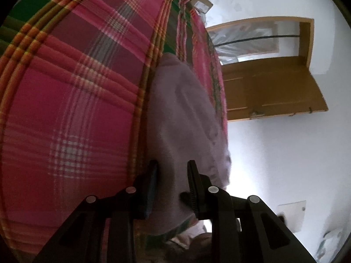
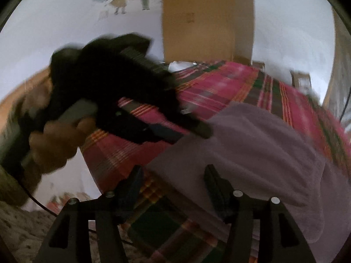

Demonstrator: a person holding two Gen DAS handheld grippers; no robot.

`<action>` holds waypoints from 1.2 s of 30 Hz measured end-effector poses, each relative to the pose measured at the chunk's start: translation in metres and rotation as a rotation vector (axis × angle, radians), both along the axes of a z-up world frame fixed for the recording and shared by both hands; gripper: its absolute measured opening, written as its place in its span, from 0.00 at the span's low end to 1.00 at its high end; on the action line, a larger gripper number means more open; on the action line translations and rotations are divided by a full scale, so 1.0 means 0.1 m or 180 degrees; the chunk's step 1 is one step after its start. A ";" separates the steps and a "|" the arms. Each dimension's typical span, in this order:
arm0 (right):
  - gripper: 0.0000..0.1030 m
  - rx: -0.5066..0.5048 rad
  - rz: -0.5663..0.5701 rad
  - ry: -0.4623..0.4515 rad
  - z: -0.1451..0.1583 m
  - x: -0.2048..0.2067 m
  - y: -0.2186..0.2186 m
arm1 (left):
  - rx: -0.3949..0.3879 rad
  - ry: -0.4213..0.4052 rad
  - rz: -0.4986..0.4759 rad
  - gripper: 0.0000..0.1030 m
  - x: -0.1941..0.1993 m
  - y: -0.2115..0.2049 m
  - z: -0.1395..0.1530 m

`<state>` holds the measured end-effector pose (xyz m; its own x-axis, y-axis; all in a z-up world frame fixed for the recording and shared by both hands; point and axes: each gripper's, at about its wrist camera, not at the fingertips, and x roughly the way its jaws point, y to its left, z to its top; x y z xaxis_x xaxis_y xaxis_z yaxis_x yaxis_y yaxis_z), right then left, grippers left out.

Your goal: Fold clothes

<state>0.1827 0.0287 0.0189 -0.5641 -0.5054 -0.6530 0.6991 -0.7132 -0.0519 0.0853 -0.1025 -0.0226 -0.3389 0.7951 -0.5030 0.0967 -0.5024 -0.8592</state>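
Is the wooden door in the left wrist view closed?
No, the wooden door stands swung open from its frame, and the doorway beside it shows a lit space beyond.

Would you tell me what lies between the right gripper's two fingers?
In the right wrist view, the open right gripper frames the lilac garment's edge and a strip of the plaid bedspread beside it; nothing is gripped.

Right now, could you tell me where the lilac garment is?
The lilac garment lies on the pink plaid bedspread near its edge, between the left gripper's open fingers; the right gripper hovers open over its nearer edge.
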 end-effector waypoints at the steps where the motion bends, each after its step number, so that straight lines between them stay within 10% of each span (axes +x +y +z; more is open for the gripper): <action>1: 0.57 0.0071 0.0001 0.0096 -0.01 0.04 -0.06 | 0.0012 0.0019 -0.0010 0.26 -0.01 0.01 0.03; 13: 0.55 0.0339 -0.0467 0.0216 -0.11 -0.06 -0.10 | 0.0072 0.0017 -0.0017 0.26 0.00 0.01 0.09; 19: 0.18 0.0331 -0.0520 0.0273 -0.08 -0.03 -0.07 | -0.0074 0.0059 0.0041 0.26 0.01 -0.04 0.07; 25: 0.13 0.0199 -0.0506 0.0264 -0.01 0.03 0.04 | -0.0077 0.0042 0.0131 0.43 -0.06 -0.01 0.00; 36: 0.13 -0.0037 -0.0424 0.0260 0.12 0.08 0.16 | 0.0032 -0.0154 -0.0071 0.44 -0.44 0.20 -0.13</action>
<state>0.1904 0.0445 0.0309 -0.6776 -0.4298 -0.5968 0.5920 -0.8002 -0.0960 0.0415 -0.0825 -0.0358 -0.2965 0.8073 -0.5103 0.1270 -0.4962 -0.8589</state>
